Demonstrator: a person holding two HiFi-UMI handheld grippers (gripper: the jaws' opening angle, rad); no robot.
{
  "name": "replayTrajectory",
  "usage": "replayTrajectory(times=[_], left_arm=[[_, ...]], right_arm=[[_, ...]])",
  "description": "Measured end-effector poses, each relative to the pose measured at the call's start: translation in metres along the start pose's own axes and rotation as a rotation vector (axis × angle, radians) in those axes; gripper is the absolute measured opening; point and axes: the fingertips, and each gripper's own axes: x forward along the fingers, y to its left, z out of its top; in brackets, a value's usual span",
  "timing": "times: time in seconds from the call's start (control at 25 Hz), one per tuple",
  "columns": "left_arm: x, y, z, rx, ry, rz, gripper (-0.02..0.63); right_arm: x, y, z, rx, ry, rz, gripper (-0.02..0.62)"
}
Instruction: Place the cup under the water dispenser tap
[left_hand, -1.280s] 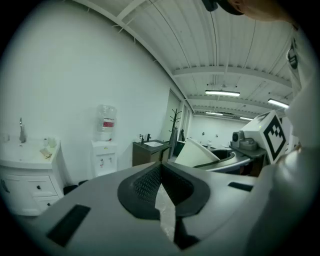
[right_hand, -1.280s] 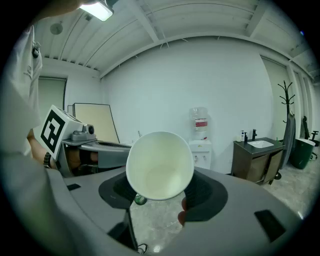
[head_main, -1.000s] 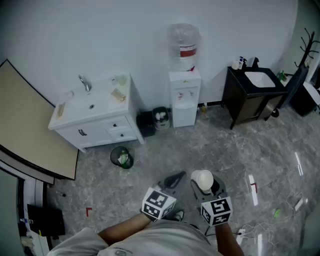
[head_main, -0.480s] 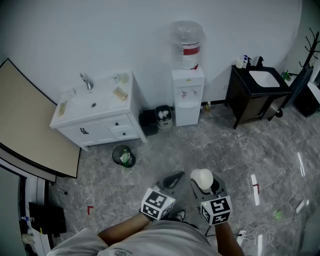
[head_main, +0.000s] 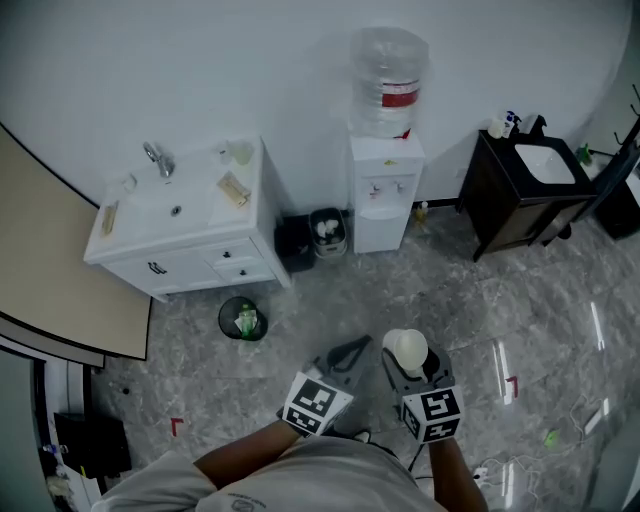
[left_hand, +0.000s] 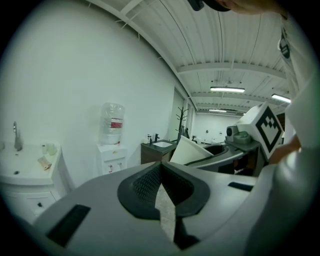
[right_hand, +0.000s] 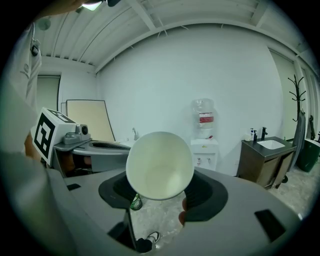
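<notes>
The right gripper (head_main: 411, 376) is closed on a white cup (head_main: 407, 349), which is pinched by its lower wall between the two dark pads, with the jaws spread wide around it. The cup is tilted so that its open mouth is turned back towards the camera in the right gripper view, and its inside is seen to be empty. Just beside it, the left gripper (head_main: 346, 357) is held with its jaws pressed together and nothing between them. Both grippers are carried above a grey marbled floor (head_main: 470, 300), and the cup is kept well apart from the water dispenser (head_main: 386, 205), which stands against the white back wall with a clear bottle (head_main: 388, 80) on top. A black bin (head_main: 325, 232) is set just left of the dispenser, and a white vanity (head_main: 185, 235) with a basin is placed beyond it. A small round bin (head_main: 243, 318) is seen on the floor in front of the vanity. A dark cabinet (head_main: 515, 200) with a sink is placed to the dispenser's right.
</notes>
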Motion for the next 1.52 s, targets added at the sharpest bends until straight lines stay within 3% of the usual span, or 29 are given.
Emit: replayTrajectory(times=[0.4,0.6,0.96,1.28,1.52], left_arm=[[0.088,0.153,0.039,0.064,0.003,-0.091,0.005],[0.130,0.204,0.052,0.038,0.002,-0.094,0.005],[0.228,0.281,0.067,0.031,-0.028,-0.051,0.005],[0.339,0.355,0.088,0.028,-0.060,0.017,0.005],[0.390,0.395,0.071,0.028,-0.024,0.041,0.005]], right_arm=[[0.169,-0.054,0.061,0.037,0.028,-0.078,0.270],[0.224,-0.086,0.078,0.046,0.048,-0.094,0.270],[0.338,-0.171,0.082,0.038,0.094,-0.073,0.270],[0.458,-0.261,0.081,-0.010,0.139,0.010,0.270],[0.529,-0.295,0.048,-0.026,0.172,0.057,0.270]])
